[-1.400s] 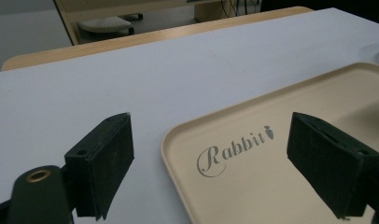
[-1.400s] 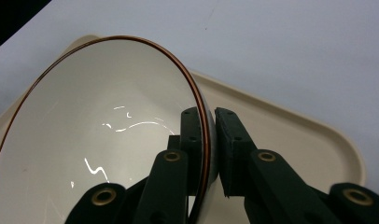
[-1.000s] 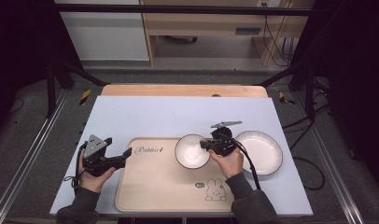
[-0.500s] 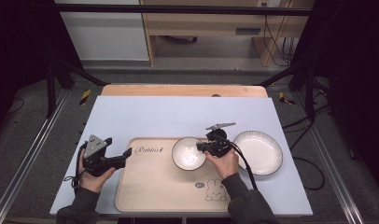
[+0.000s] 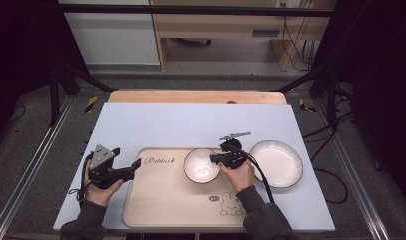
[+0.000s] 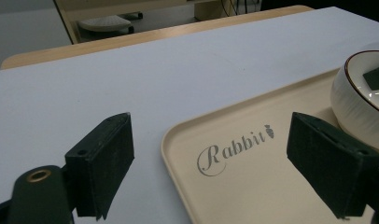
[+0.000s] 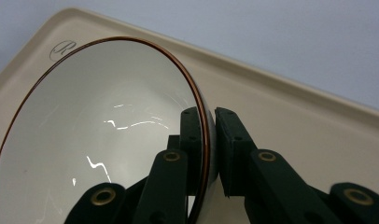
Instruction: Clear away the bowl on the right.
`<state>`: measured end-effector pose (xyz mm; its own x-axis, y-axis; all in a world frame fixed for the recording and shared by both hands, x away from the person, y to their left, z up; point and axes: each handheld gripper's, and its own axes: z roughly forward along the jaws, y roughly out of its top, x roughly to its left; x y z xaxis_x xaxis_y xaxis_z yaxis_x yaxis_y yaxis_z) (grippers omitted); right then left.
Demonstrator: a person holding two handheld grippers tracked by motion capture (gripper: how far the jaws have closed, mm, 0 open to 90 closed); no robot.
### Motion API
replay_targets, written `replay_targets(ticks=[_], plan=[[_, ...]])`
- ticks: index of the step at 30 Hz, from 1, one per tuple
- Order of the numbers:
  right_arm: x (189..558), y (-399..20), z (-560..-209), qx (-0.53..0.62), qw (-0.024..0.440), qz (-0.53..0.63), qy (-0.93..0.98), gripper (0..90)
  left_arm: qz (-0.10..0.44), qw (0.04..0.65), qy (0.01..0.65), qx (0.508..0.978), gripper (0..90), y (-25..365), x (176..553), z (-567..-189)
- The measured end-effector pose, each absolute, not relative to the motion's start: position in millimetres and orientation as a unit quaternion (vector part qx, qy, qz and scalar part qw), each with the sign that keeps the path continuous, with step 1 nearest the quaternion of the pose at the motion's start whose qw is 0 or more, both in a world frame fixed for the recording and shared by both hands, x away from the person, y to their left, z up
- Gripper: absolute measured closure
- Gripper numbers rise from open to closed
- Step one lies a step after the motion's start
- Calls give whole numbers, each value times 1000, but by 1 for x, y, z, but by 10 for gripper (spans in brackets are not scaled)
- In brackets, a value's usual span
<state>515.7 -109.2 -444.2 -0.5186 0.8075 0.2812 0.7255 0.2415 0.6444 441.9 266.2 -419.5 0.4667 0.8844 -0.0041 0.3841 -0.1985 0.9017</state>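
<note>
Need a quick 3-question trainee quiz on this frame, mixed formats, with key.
1. True or false: the right tongs are shut on the rim of the bowl.
2. The left tongs are: A) open, with nothing between them; B) shut on the tray; C) holding the plate.
3. Fill in: the plate lies on the table mat, to the ____ of the tray in the high view.

Key: 1 true; 2 A; 3 right.

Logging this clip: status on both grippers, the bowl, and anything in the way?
Right gripper shut on bowl rim, bowl over the tray. Left gripper open, nothing in it, at tray's left edge. Plate on the table beside the tray; nothing blocking.
</note>
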Motion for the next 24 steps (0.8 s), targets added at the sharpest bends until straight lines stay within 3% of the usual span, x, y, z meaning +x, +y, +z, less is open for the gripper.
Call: replay_targets(ticks=[24], plan=[[519, -108, -451, 487, 67, 368, 789, 807, 272, 454, 438, 727, 146, 266, 443, -421]])
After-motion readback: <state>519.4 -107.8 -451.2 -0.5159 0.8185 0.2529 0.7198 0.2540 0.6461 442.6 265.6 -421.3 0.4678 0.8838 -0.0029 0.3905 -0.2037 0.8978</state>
